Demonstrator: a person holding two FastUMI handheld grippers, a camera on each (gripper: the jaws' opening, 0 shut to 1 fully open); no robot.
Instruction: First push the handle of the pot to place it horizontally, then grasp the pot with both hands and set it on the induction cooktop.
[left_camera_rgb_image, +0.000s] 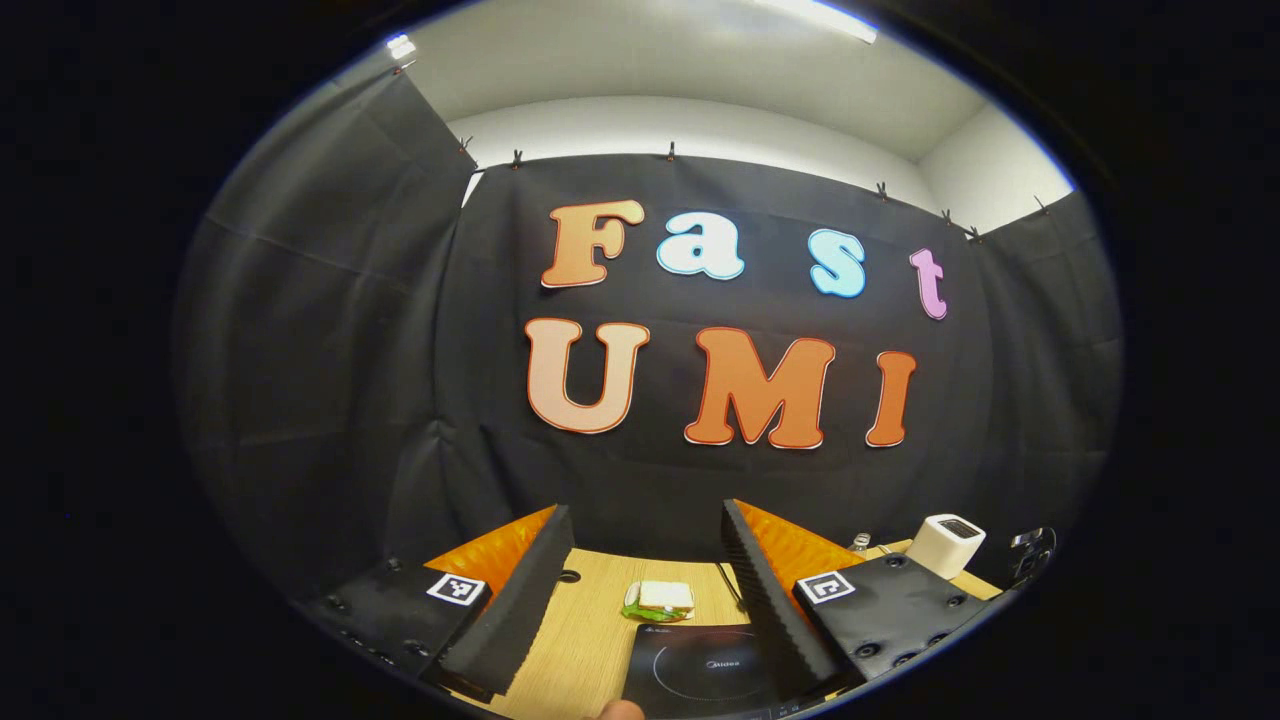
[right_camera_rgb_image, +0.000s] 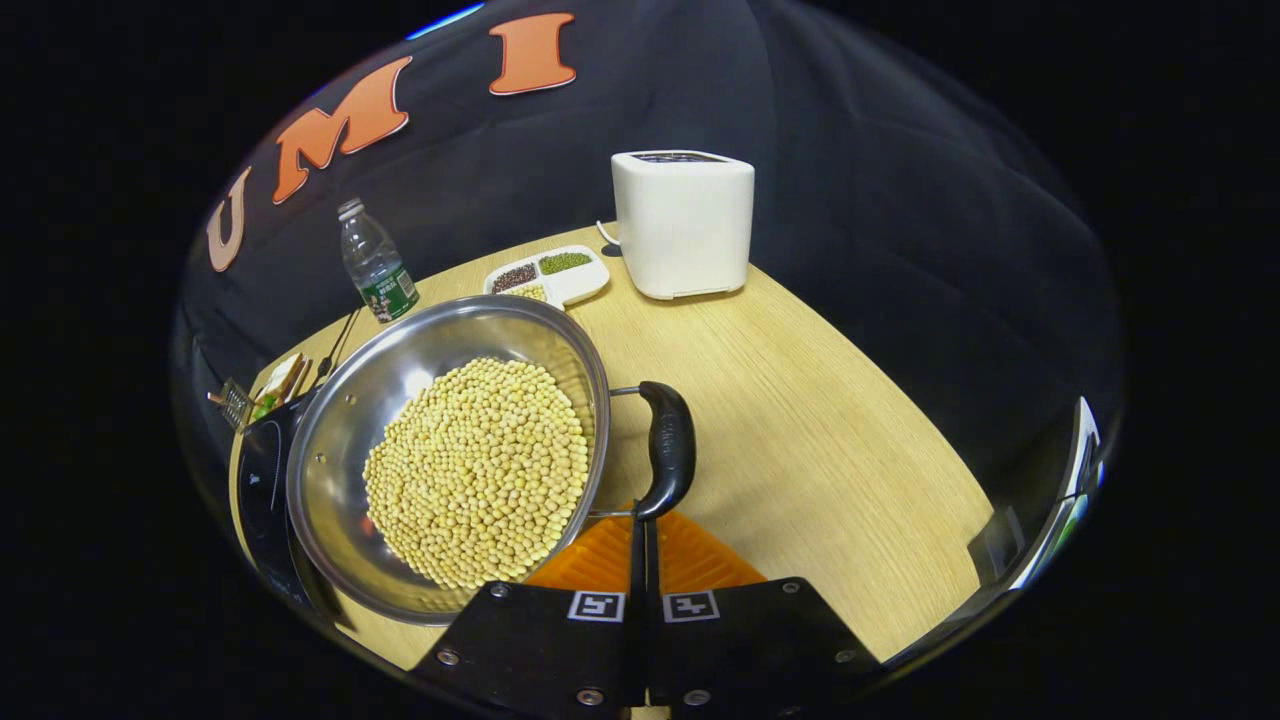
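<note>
In the right gripper view a steel pot (right_camera_rgb_image: 400, 400) full of yellow beans (right_camera_rgb_image: 480, 470) stands on the wooden table (right_camera_rgb_image: 800, 430). Its black side handle (right_camera_rgb_image: 668, 445) points toward me. My right gripper (right_camera_rgb_image: 640, 545) is shut with its fingertips together, right at the handle's near end and nothing clamped between them. The pot's left side overlaps the black induction cooktop (right_camera_rgb_image: 262, 480). My left gripper (left_camera_rgb_image: 645, 510) is open, held up facing the booth wall, with the cooktop (left_camera_rgb_image: 700, 670) low between its fingers (left_camera_rgb_image: 520, 600).
A white appliance (right_camera_rgb_image: 685, 222), a divided tray of beans (right_camera_rgb_image: 550, 275) and a water bottle (right_camera_rgb_image: 375, 262) stand at the table's far side. A small packet (left_camera_rgb_image: 660, 600) lies behind the cooktop. Bare table lies right of the handle.
</note>
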